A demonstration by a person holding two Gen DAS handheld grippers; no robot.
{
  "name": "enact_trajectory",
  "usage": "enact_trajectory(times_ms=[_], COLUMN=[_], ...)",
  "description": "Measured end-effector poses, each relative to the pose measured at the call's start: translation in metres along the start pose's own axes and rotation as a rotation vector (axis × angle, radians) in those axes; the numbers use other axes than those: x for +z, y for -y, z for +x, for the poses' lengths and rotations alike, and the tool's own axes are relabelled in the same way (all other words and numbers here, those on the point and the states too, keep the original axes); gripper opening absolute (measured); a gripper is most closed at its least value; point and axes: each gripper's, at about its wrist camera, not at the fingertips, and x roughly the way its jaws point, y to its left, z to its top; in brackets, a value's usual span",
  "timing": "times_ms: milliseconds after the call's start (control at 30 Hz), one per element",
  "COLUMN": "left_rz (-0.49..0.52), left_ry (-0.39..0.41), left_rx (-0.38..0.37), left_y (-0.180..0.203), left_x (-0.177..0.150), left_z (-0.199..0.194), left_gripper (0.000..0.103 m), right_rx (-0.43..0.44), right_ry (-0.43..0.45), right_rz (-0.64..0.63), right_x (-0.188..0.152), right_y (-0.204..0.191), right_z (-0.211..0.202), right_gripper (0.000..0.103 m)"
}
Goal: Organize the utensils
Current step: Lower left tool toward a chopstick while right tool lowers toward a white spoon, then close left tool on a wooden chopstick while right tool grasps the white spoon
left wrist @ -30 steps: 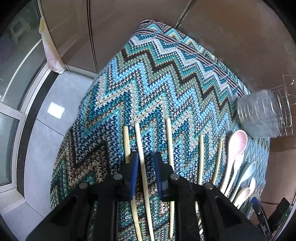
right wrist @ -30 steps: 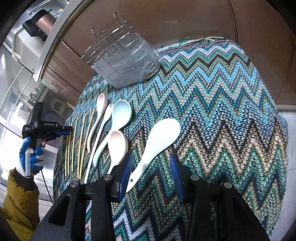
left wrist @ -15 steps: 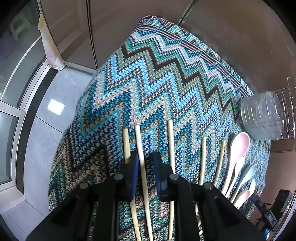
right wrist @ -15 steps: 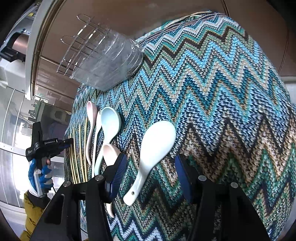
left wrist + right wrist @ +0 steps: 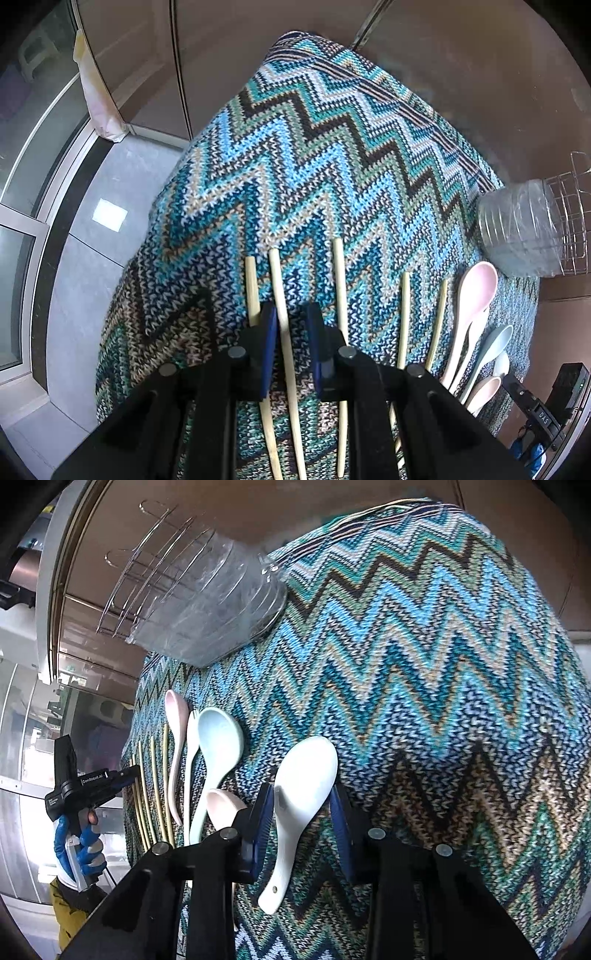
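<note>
While both tools hover over the knitted zigzag cloth [image 5: 325, 155] on the tabletop, the job looks to be at the picking-up stage, with nothing yet lifted. Going from the left edge of the cloth: five chopsticks lie side by side, running away from the near edge. The left gripper [image 5: 290, 347] is low over them, its fingers [image 5: 266, 345] set narrowly apart and straddling the second chopstick [image 5: 282, 314]; the first chopstick [image 5: 252, 284] lies just outside the left finger and the third chopstick [image 5: 340, 280] just outside the right one. I cannot tell whether the pads touch the wood yet. In the right wrist view this tool points in from the left edge, held in a blue-gloved hand [image 5: 79, 843].

Further right, past the last chopsticks, a pink spoon [image 5: 474, 295] and several pale spoons lie close together. Beyond them, towards the far right corner, stands a clear plastic holder [image 5: 221, 605] in a wire rack.

The right gripper [image 5: 301, 821] is tipped down near the front edge, fingers wide, either side of the white spoon [image 5: 303, 797] where the bowl narrows to the handle; the spoon rests flat on the cloth. Next, I judge, each tool must close squarely on its piece without catching a neighbour, then carry it to the holder.
</note>
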Motion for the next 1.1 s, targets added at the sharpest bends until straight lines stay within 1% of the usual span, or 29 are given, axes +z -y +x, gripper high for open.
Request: enact_trajectory(times_ms=[67,100,200,267,333,367,467,500,533,600,800,900,933,967,1100], left_rz=[0.0,0.0,0.0,0.0,0.001,0.001,-0.003,-0.009,-0.014,-0.018,0.004,0.021,0.027,0.038,0.066], left_ry=[0.0,0.0,0.001,0.002,0.001,0.001,0.001,0.002,0.003,0.003,0.04,0.066,0.075,0.087,0.133], left_rx=[-0.002,-0.002,-0.002,-0.002,-0.002,-0.003,-0.007,-0.005,-0.002,-0.01,-0.026,-0.052,-0.062,-0.063,-0.097], left_y=[0.0,0.001,0.001,0.0,0.0,0.0,0.0,0.0,-0.001,-0.002,0.005,0.011,0.013,0.016,0.022], left_x=[0.0,0.0,0.0,0.0,0.0,0.0,0.001,0.001,0.001,0.002,-0.002,-0.007,-0.009,-0.011,-0.018], left_z=[0.0,0.0,0.0,0.0,0.001,0.001,0.0,0.0,0.0,-0.002,-0.015,-0.026,-0.029,-0.034,-0.054], left_gripper=[0.015,0.015,0.015,0.015,0.015,0.015,0.015,0.012,0.008,0.005,0.005,0.004,0.005,0.004,0.004], right_rx=[0.02,0.015,-0.007,-0.022,-0.05,-0.071,-0.099,-0.103,-0.1,-0.089,-0.04,-0.016,-0.004,0.002,0.035], right_ry=[-0.005,-0.008,-0.026,-0.027,-0.027,-0.026,-0.015,-0.009,-0.001,0.015,0.074,0.102,0.118,0.128,0.179], right_rz=[-0.011,-0.014,-0.027,-0.039,-0.066,-0.081,-0.114,-0.127,-0.131,-0.132,-0.155,-0.164,-0.168,-0.172,-0.187], right_x=[0.001,0.001,0.004,0.005,0.006,0.006,0.004,0.002,0.001,-0.002,-0.013,-0.017,-0.02,-0.021,-0.034], right_y=[-0.004,-0.006,-0.011,-0.016,-0.024,-0.028,-0.034,-0.036,-0.037,-0.035,-0.027,-0.022,-0.021,-0.011,-0.01], right_z=[0.004,0.006,0.016,0.021,0.026,0.028,0.031,0.031,0.031,0.028,0.008,-0.003,-0.008,-0.022,-0.044], right_gripper=[0.033,0.033,0.041,0.042,0.04,0.036,0.036,0.036,0.035,0.035,0.035,0.035,0.035,0.035,0.034])
